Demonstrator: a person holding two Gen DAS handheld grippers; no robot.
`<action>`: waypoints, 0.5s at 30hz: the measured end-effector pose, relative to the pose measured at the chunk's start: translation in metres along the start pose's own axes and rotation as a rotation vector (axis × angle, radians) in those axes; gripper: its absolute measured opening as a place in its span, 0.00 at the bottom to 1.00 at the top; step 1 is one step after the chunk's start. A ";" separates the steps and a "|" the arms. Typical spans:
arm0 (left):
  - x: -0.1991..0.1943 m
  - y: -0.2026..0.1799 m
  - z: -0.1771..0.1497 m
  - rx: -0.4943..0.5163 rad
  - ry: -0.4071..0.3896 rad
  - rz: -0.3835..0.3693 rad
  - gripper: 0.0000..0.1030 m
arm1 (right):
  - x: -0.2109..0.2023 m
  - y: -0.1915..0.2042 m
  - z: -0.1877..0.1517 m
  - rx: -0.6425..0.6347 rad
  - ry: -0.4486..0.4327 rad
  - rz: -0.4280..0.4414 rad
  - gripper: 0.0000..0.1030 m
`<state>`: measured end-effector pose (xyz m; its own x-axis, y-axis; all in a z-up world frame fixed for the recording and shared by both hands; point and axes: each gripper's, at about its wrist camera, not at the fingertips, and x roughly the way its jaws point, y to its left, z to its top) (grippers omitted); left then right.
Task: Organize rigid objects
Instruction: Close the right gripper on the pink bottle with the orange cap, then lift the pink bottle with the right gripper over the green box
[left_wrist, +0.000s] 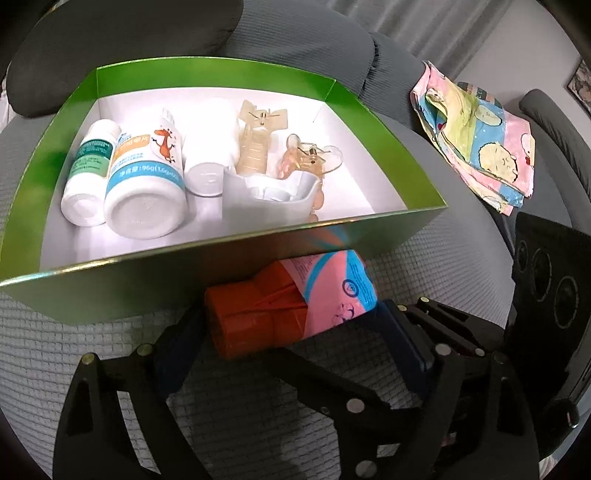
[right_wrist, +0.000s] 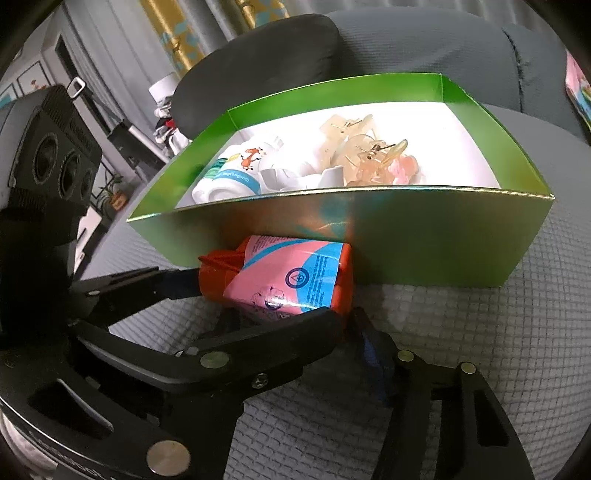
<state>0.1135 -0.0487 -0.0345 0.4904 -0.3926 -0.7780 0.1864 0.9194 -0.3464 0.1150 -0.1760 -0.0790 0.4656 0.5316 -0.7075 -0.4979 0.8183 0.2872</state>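
An orange bottle with a pink and blue label (left_wrist: 291, 299) lies on its side on the grey cushion, against the front wall of a green box (left_wrist: 229, 266). Both grippers are at it. My left gripper (left_wrist: 288, 328) has its blue-padded fingers on either side of the bottle, closed on it. My right gripper (right_wrist: 332, 321) also grips the bottle (right_wrist: 284, 280) from the other side. Inside the box lie white bottles (left_wrist: 144, 184), clear hair clips (left_wrist: 258, 147) and a white plastic tray piece (left_wrist: 266, 199). The box also shows in the right wrist view (right_wrist: 424, 236).
A folded pastel cartoon cloth (left_wrist: 480, 140) lies on the sofa at the right. Dark grey cushions (left_wrist: 110, 37) sit behind the box. The other gripper's black camera body (right_wrist: 48, 155) is at the left in the right wrist view.
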 end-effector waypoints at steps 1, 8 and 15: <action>-0.001 -0.001 0.000 0.008 -0.002 0.007 0.87 | -0.001 0.000 -0.001 0.006 -0.001 0.005 0.58; -0.011 -0.022 -0.006 0.106 0.002 -0.005 0.66 | -0.010 0.010 -0.010 -0.013 -0.019 0.041 0.36; -0.006 -0.015 -0.012 0.075 0.007 0.040 0.68 | -0.008 0.022 -0.013 -0.014 0.008 0.007 0.35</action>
<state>0.0975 -0.0602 -0.0309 0.4926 -0.3555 -0.7943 0.2298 0.9335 -0.2752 0.0910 -0.1645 -0.0751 0.4563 0.5353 -0.7108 -0.5114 0.8115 0.2828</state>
